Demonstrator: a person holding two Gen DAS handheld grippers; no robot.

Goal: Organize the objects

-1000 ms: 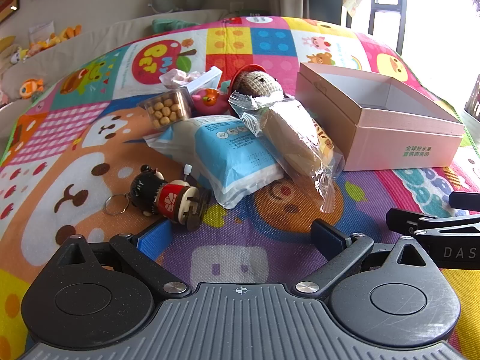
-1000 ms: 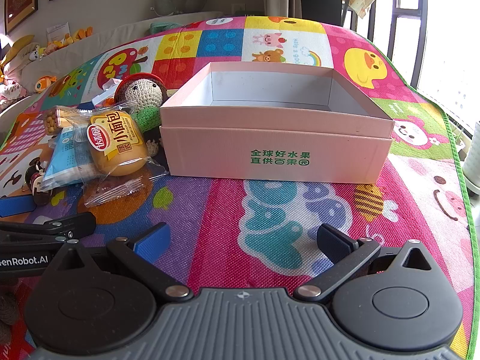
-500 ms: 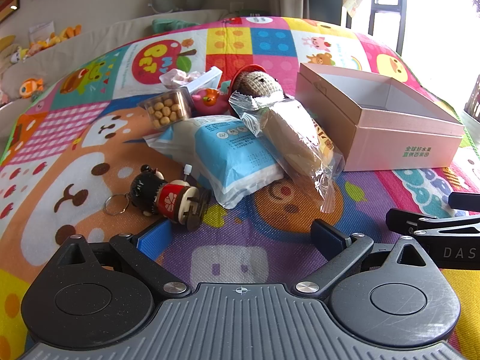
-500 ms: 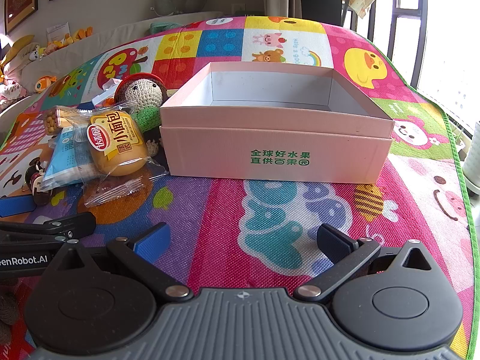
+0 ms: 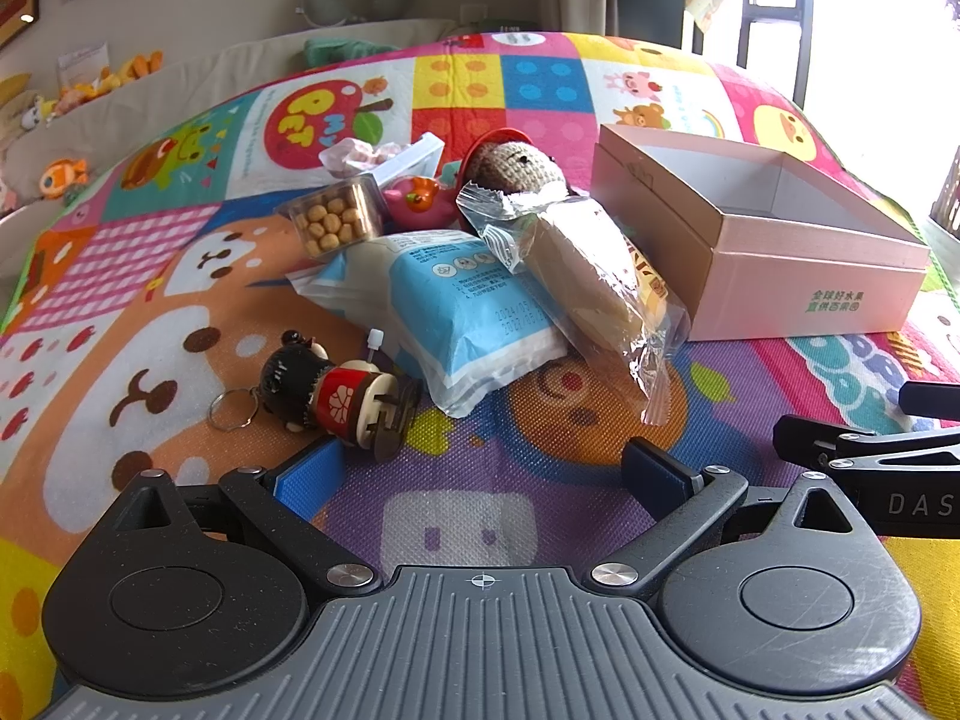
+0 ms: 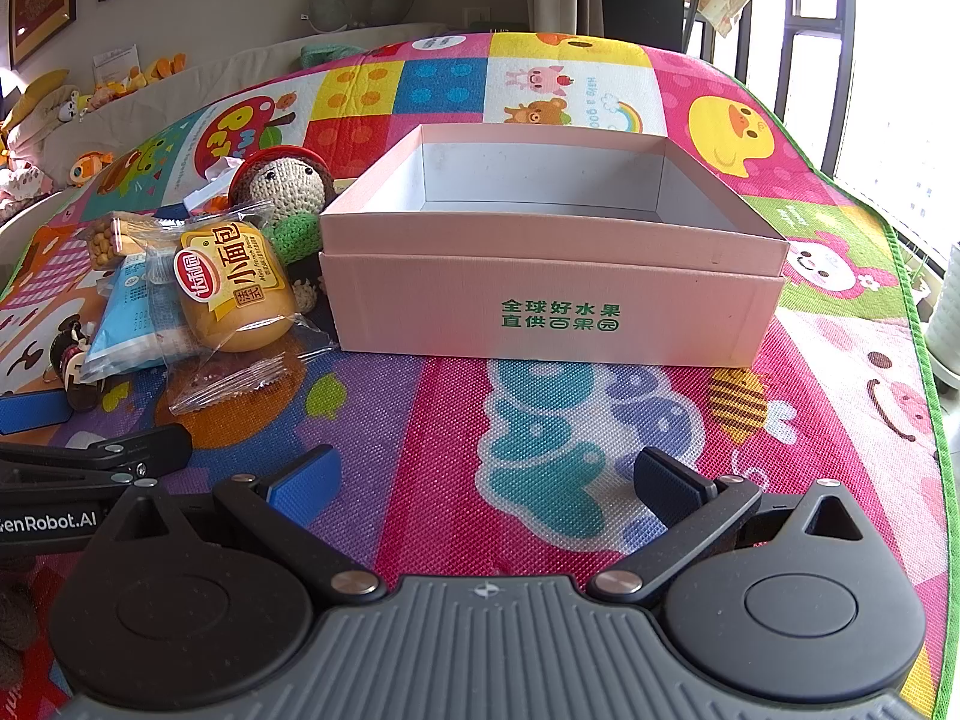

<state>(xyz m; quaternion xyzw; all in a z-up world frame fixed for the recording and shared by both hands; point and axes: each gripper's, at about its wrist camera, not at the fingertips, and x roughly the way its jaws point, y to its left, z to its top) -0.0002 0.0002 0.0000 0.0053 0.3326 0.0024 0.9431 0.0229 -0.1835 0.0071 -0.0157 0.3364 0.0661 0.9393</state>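
An open, empty pink box (image 5: 798, 294) (image 6: 552, 300) stands on the colourful play mat. Left of it lies a pile: a wrapped bread bun (image 5: 588, 282) (image 6: 237, 288), a blue-white packet (image 5: 462, 312), a clear tub of round snacks (image 5: 336, 219), a crocheted doll (image 5: 516, 162) (image 6: 282, 180), a pink toy (image 5: 420, 201) and a wooden doll keychain (image 5: 336, 396). My left gripper (image 5: 480, 474) is open and empty, low over the mat just before the keychain. My right gripper (image 6: 483, 474) is open and empty, in front of the box.
The mat (image 6: 540, 420) ends in a green edge (image 6: 924, 360) at the right. A sofa with plush toys (image 5: 66, 174) lies at the back left. A window (image 5: 840, 18) is at the back right. The right gripper's body (image 5: 870, 450) shows in the left view.
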